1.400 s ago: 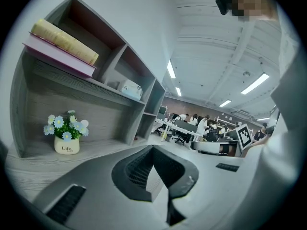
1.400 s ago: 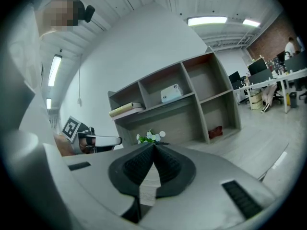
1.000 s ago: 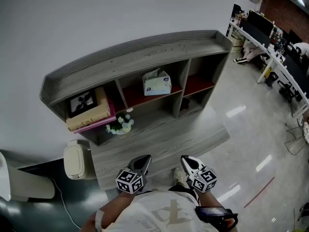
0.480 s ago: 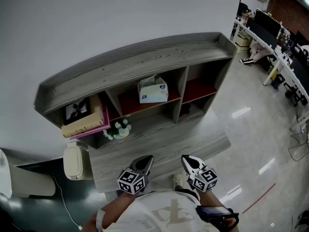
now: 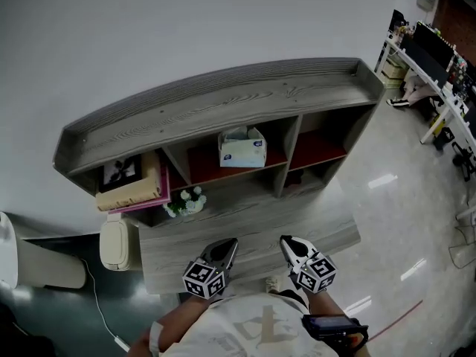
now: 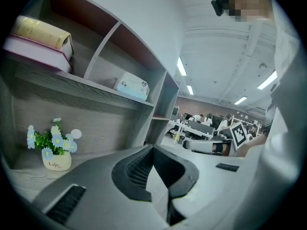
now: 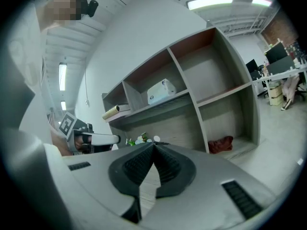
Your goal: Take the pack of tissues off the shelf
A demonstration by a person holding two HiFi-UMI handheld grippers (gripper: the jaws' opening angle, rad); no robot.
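The pack of tissues (image 5: 242, 147) is a white and pale blue box in the upper middle compartment of the grey wooden shelf (image 5: 223, 99). It also shows as the pack of tissues (image 6: 131, 86) in the left gripper view and the pack of tissues (image 7: 161, 91) in the right gripper view. My left gripper (image 5: 225, 245) and right gripper (image 5: 286, 244) are held low in front of the shelf, well short of the pack. Both are shut with nothing between the jaws, as the left gripper (image 6: 152, 148) and right gripper (image 7: 153, 144) show close up.
Books (image 5: 134, 184) lie in the upper left compartment, with a small flower pot (image 5: 184, 201) below them. A red cloth (image 7: 220, 144) lies in the lower right compartment. A white bin (image 5: 115, 245) stands left of the shelf. Office desks (image 5: 439, 73) stand at the right.
The view has shifted so the shelf sits slightly further right and lower in the head view. Both grippers keep their place, shut.
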